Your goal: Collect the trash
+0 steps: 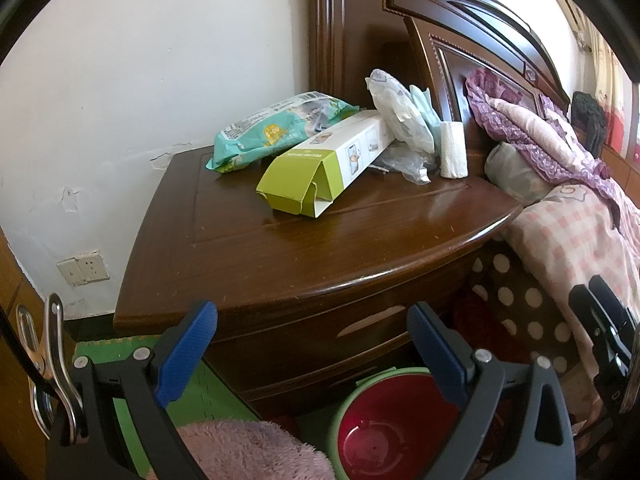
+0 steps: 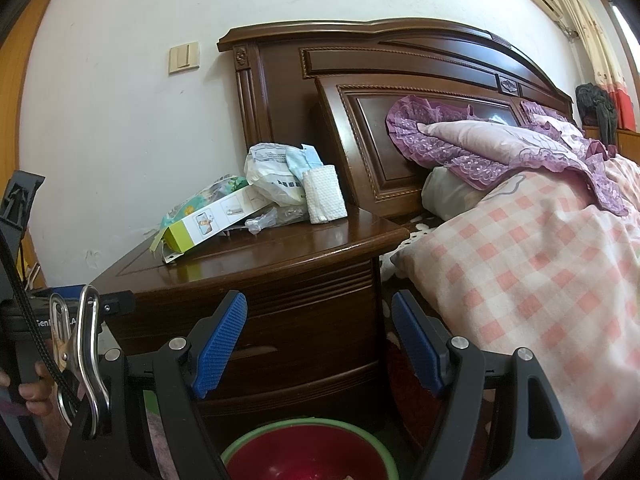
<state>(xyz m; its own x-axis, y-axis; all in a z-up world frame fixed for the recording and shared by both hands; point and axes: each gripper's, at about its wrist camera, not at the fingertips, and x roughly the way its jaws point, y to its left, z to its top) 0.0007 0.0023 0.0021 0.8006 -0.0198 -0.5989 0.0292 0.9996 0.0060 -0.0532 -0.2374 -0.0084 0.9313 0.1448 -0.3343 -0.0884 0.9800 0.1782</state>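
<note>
A brown wooden nightstand (image 1: 360,240) (image 2: 304,248) carries the clutter. A green-and-white open carton (image 1: 324,168) (image 2: 208,222) lies on its side. Behind it lie a teal wipes pack (image 1: 272,128) (image 2: 200,200), a crumpled white plastic bag (image 1: 400,120) (image 2: 272,176), clear wrap (image 1: 404,164) (image 2: 268,218) and a white tissue roll (image 1: 453,150) (image 2: 324,194). A red bin with a green rim (image 1: 384,428) (image 2: 312,452) stands on the floor below. My left gripper (image 1: 312,340) is open and empty in front of the drawers. My right gripper (image 2: 320,332) is open and empty, also low by the drawers.
The bed with a pink checked quilt (image 1: 580,240) (image 2: 540,280) and purple pillows (image 2: 500,144) lies to the right. A dark headboard (image 2: 400,80) stands behind. A pink fluffy cloth (image 1: 248,452) and green floor mat (image 1: 108,352) lie below left. A wall socket (image 1: 82,270) is at left.
</note>
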